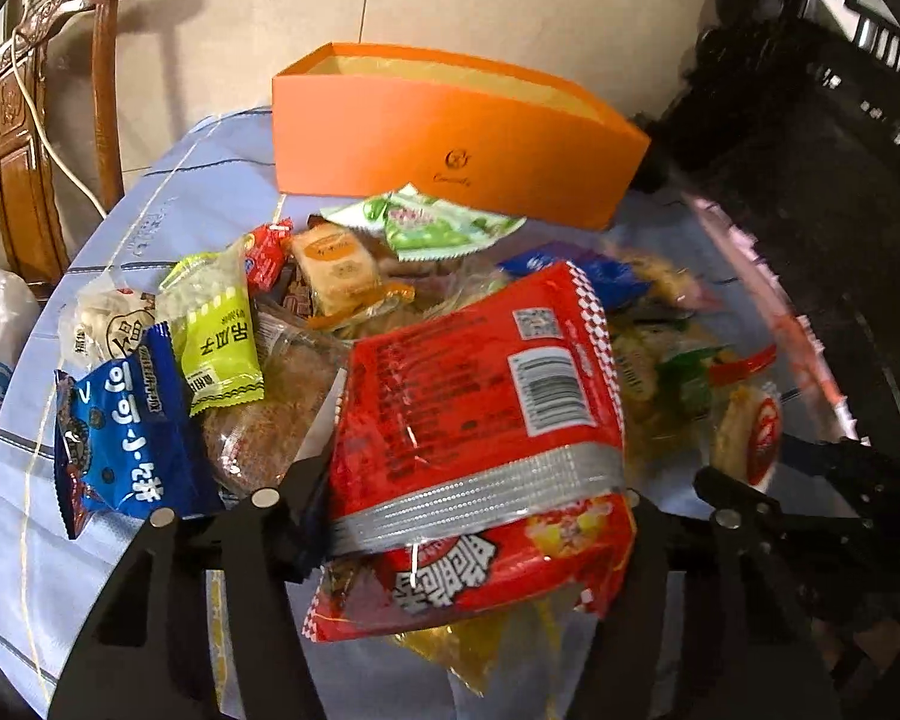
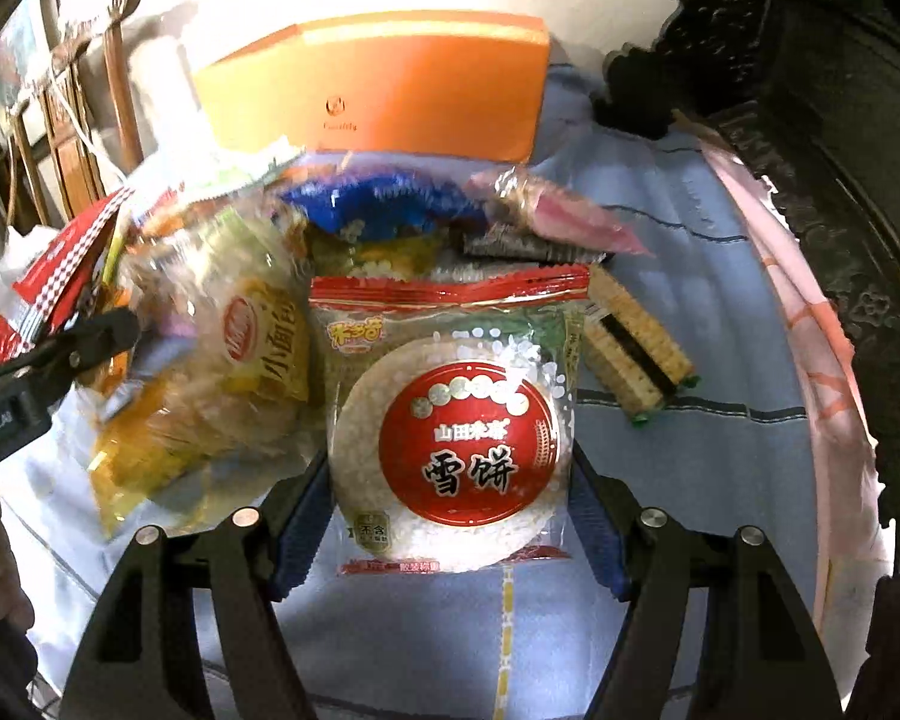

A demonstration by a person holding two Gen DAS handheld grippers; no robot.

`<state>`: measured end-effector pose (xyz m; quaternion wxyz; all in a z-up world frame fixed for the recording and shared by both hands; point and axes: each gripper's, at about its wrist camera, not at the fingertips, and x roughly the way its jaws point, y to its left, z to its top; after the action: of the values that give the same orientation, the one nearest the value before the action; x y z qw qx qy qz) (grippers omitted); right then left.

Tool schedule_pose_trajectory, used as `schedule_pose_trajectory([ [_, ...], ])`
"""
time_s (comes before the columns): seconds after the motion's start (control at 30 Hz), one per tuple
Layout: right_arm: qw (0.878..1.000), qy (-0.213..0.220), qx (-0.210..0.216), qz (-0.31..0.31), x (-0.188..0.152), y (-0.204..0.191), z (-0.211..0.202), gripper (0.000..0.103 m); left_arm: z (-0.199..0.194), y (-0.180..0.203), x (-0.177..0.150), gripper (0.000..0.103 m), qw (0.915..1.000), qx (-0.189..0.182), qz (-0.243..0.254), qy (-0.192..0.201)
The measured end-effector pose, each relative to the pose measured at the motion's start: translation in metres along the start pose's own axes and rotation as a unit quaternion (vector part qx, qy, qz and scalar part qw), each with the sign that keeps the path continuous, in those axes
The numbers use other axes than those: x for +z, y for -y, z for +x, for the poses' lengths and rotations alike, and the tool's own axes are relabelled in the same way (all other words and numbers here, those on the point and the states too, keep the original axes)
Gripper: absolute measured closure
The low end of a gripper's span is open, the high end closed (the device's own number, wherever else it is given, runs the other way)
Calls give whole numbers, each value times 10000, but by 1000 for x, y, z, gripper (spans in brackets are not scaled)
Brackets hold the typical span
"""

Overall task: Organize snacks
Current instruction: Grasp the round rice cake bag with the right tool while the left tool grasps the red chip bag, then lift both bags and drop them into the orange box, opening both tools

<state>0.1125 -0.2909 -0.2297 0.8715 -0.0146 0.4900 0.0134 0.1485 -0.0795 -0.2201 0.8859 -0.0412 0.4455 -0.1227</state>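
L gripper (image 1: 480, 516) clamps the red noodle pack (image 1: 480, 396) over the snack heap, R gripper (image 2: 450, 516) pads look pressed on the rice cracker pack (image 2: 456, 420) on the cloth (image 2: 720, 468), orange box (image 1: 450, 132) behind, prob empty.

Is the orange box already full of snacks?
No, the orange box shows only its bare yellow lining, while the snacks lie heaped on the blue cloth before it.

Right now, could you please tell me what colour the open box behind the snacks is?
Orange box, with a paler yellowish inside; the left wrist view shows it best.
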Motion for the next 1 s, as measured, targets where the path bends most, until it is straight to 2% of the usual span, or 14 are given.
schedule_pose_trajectory([
  [0.13,9999,102,43,123,0,5,-15,31,-20,-11,4,47,9990,-337,-294,92],
  [0.33,9995,226,103,211,-1,2,-34,31,-56,-21,12,47,9970,-529,-432,370],
  [0.53,9981,414,304,347,4,0,-59,31,-82,-20,17,47,9971,-487,-287,517],
  [1.0,9932,1090,218,334,26,-27,-151,31,-146,-26,37,47,9964,-86,56,842],
])
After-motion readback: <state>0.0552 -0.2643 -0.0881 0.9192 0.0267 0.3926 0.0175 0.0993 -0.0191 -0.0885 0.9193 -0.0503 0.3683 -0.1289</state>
